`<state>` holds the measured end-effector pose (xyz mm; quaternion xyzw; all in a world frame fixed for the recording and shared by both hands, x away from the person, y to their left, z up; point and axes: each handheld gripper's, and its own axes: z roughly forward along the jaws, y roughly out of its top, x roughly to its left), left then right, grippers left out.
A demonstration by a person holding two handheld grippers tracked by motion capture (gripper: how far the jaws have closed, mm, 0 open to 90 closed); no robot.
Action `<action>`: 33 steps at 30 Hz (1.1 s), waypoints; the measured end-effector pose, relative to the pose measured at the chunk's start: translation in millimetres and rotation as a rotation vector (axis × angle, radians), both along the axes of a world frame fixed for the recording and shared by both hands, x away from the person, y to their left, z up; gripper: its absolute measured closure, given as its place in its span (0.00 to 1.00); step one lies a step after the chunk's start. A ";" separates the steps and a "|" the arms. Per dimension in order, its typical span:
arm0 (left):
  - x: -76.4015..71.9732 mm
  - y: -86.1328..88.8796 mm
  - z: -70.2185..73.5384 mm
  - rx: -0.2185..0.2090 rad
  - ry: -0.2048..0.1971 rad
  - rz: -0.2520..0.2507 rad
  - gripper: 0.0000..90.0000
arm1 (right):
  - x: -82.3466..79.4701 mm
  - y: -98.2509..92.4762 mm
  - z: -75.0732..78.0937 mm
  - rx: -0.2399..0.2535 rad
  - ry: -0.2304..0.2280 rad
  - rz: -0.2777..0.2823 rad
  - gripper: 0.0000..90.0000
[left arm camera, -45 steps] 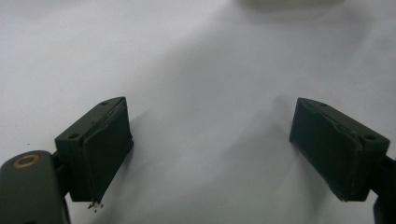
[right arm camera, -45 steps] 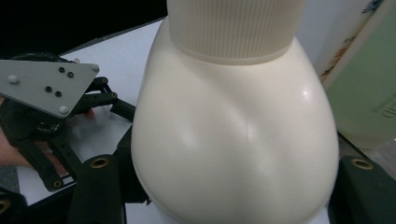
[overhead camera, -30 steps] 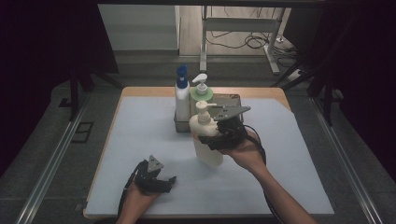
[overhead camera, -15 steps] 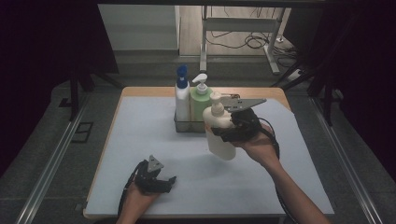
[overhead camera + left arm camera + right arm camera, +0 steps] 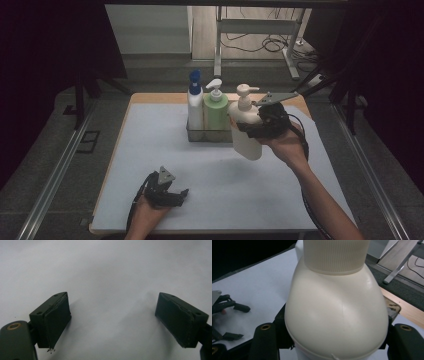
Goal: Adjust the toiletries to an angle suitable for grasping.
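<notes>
The right gripper (image 5: 248,131) clamps the cream plastic pump bottle (image 5: 246,131); since 1 second ago it has lifted off the white table (image 5: 150,150), now beside the metal rack (image 5: 200,135). The left gripper (image 5: 167,196) rests open.

My left claw (image 5: 112,322) is just sitting wide open, nothing between the jaws. Both black pads (image 5: 56,320) point down at the plain white desk (image 5: 107,270), faint shadows under them. A brass screw (image 5: 14,326) shows bottom left.
</notes>
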<state>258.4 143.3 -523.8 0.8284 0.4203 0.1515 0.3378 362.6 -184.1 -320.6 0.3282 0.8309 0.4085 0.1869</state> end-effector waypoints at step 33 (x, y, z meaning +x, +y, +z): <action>0.1 0.0 -0.1 0.000 -0.001 0.001 0.14 | 66.4 -2.7 8.9 0.045 -0.060 -0.141 0.41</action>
